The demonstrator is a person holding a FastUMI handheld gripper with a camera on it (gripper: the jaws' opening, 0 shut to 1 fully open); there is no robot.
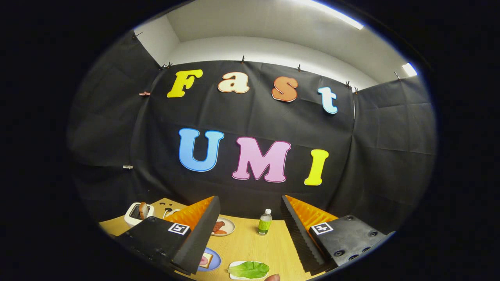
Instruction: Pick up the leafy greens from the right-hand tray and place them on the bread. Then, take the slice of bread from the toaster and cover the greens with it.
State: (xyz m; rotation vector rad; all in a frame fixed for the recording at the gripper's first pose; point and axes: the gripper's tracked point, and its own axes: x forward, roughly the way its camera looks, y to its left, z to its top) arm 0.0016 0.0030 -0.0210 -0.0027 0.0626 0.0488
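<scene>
Gripper (pixel 248 230): fingers held wide apart, nothing between them; raised above the wooden table (pixel 250 246) and levelled toward the booth wall rather than down at the work.

Leafy greens (pixel 249 269): one flat green leaf on a small white tray (pixel 234 276), lying below and just short of the open gap, nearly centred between the fingers; long axis set crosswise to the fingers' line; a downward tilt and descent is judged necessary before closing.

Bread (pixel 206 260): a slice with a pink topping on a blue plate (pixel 214 262), just beside the left finger, left of the greens.

Plate with red food (pixel 222 226): beyond the left finger.

Toaster (pixel 137 214): white, far left, a brown slice (pixel 143 210) standing in its slot.

Bottle (pixel 265 222): green label, writing too small to be read; square coded markers are borne on both finger mounts; no brand legible.
</scene>
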